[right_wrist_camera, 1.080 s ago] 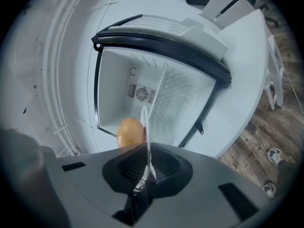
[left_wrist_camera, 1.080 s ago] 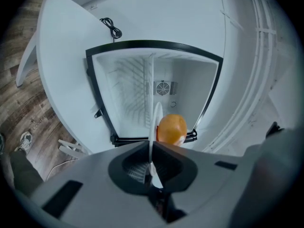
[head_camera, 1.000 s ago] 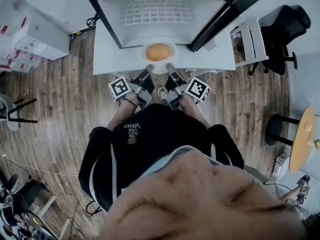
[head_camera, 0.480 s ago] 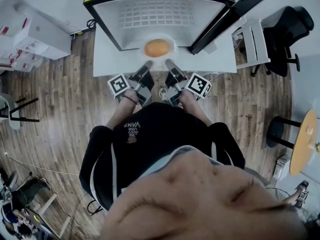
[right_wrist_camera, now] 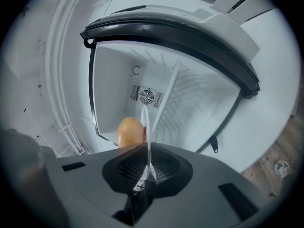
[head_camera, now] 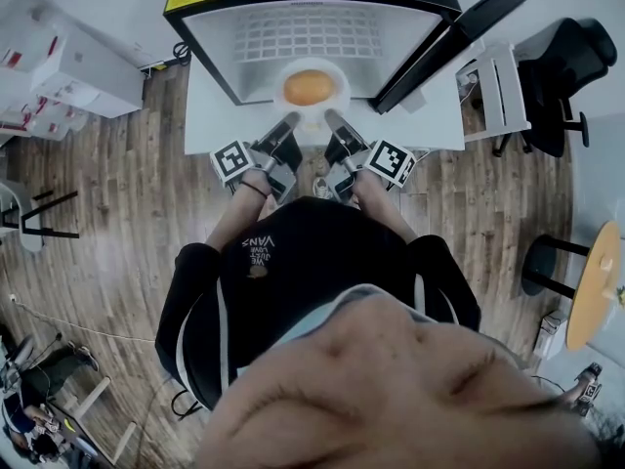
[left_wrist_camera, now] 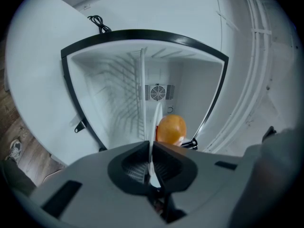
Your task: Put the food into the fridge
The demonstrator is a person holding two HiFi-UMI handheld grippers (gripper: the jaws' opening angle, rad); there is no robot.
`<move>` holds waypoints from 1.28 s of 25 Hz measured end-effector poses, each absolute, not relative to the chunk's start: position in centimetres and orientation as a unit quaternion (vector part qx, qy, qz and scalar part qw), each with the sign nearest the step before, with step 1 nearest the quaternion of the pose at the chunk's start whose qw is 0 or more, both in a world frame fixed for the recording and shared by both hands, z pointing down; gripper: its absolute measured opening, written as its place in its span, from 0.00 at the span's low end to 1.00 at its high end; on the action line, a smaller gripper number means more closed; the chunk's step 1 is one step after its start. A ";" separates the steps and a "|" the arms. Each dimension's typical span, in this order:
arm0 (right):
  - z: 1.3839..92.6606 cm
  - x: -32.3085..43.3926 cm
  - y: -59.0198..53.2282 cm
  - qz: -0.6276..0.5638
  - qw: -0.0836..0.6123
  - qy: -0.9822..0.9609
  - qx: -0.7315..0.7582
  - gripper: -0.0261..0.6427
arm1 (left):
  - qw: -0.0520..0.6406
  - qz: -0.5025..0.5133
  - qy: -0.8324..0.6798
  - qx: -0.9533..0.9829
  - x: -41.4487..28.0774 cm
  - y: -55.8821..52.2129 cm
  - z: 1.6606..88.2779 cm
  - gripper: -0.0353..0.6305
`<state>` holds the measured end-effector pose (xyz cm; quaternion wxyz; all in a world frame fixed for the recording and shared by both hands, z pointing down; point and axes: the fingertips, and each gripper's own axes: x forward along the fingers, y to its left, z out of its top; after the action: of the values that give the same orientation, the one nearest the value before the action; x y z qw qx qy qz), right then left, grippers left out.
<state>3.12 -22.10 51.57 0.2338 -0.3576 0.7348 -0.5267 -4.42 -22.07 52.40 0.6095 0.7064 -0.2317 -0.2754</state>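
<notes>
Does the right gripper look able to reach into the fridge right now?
Probably yes: the door stands wide open, and nothing blocks the fridge ahead of the plate that the right gripper holds.

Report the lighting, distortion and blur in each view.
Head view: fisheye bends the floorboards, the fridge interior is brightly lit, a smeared masking patch covers the bottom. Left gripper view: dark round vignette, bowed fridge frame, wire shelf shadows streaking the inner wall. Right gripper view: same vignette, straight fridge edges curved.
</notes>
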 end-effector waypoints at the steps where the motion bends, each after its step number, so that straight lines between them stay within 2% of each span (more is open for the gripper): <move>1: 51.7 3.3 -22.3 -0.526 0.227 0.735 -0.364 0.07 | 0.609 -0.277 -0.231 0.706 -4.4 -22.3 52.3 0.09; 17: 50.7 3.2 -25.8 -0.518 0.237 0.746 -0.345 0.07 | 0.602 -0.292 -0.229 0.707 -4.3 -25.5 51.5 0.09; 32: 51.8 3.9 -28.2 -0.522 0.212 0.746 -0.355 0.07 | 0.601 -0.299 -0.240 0.701 -4.0 -27.8 51.8 0.09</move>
<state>3.86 -28.22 51.76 0.2115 -0.3552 0.7463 -0.5216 -4.05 -27.80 51.82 0.6008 0.7014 -0.2398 -0.2994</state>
